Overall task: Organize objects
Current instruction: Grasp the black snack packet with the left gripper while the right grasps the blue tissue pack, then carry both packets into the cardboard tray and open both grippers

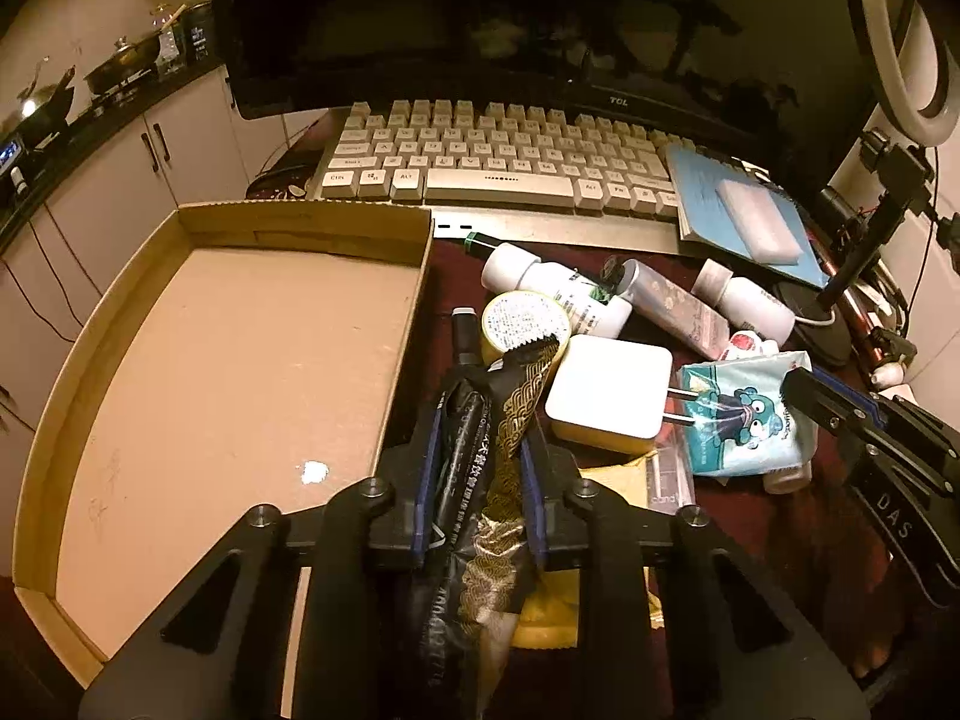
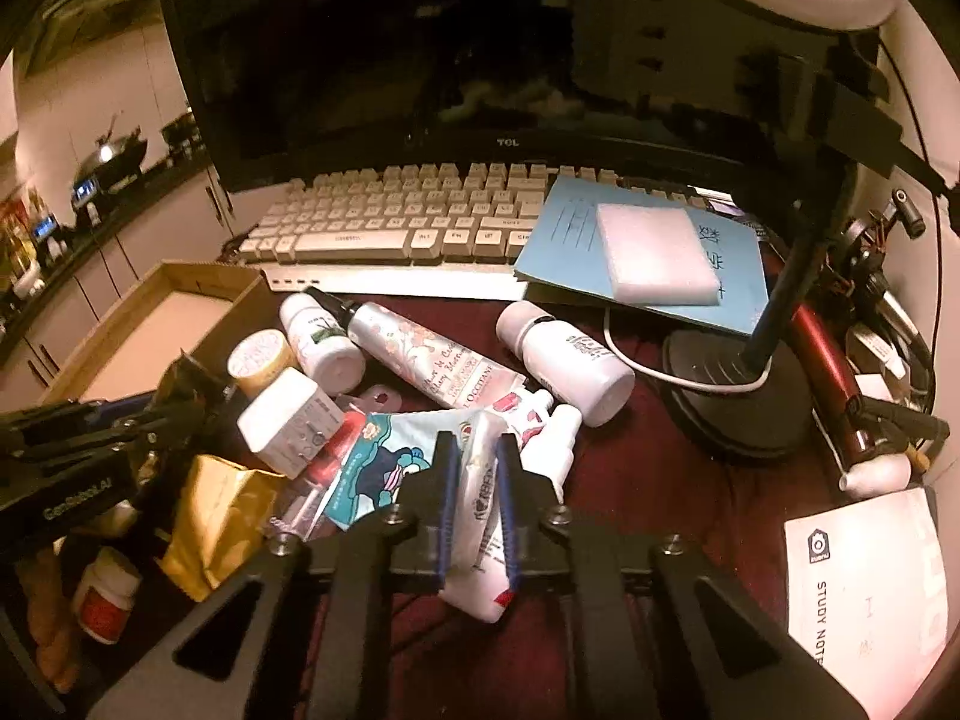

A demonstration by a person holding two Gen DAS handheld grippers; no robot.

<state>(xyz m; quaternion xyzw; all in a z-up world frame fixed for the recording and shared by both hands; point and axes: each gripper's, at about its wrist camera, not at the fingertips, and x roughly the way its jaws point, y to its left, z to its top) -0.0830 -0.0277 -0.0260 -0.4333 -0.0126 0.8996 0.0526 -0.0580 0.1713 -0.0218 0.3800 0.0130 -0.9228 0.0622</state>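
Note:
My left gripper [image 1: 480, 438] is shut on a black and gold packet [image 1: 480, 468], held beside the empty cardboard tray [image 1: 240, 360]. My right gripper [image 2: 474, 456] is shut on a white tube [image 2: 480, 510] above the pile. The pile on the dark red cloth holds a white charger [image 1: 609, 393], a yellow-lidded jar [image 1: 525, 321], white bottles [image 1: 558, 288], a floral tube [image 2: 432, 360], a tissue pack [image 1: 744, 414] and a yellow packet [image 2: 216, 516]. The right gripper shows in the left wrist view [image 1: 798, 384]. The left gripper shows in the right wrist view [image 2: 186, 384].
A white keyboard [image 1: 480, 156] and a dark monitor [image 1: 480, 18] stand behind the pile. A blue notebook with a white sponge [image 2: 657, 255] lies on the keyboard's right end. A lamp base [image 2: 732, 396], cables and a white booklet [image 2: 864, 588] sit at right.

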